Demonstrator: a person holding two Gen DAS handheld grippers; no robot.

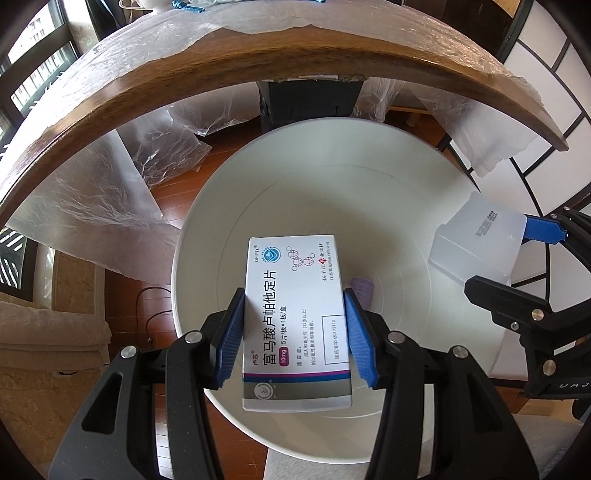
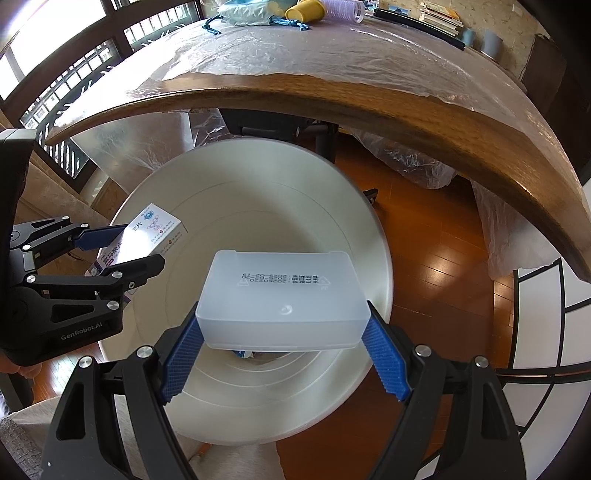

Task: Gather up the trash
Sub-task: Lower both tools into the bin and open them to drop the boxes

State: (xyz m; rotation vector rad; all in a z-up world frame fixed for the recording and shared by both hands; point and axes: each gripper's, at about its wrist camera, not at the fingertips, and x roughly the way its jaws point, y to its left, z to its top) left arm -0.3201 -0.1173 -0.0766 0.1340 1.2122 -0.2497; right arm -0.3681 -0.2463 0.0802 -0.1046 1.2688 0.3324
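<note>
Table (image 2: 332, 96): yellow cup (image 2: 306, 10) visible, right view only.

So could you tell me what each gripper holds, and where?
Left gripper: white cardboard medicine box, by its long sides. Right gripper: translucent plastic box, by its short ends.

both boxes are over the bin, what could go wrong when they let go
1. The plastic box, in the right gripper, hangs near the bin rim in the left view; released there it might clip the rim and land on the floor.
2. The medicine box, in the left gripper, is pinched only at its edges and may tumble.
</note>
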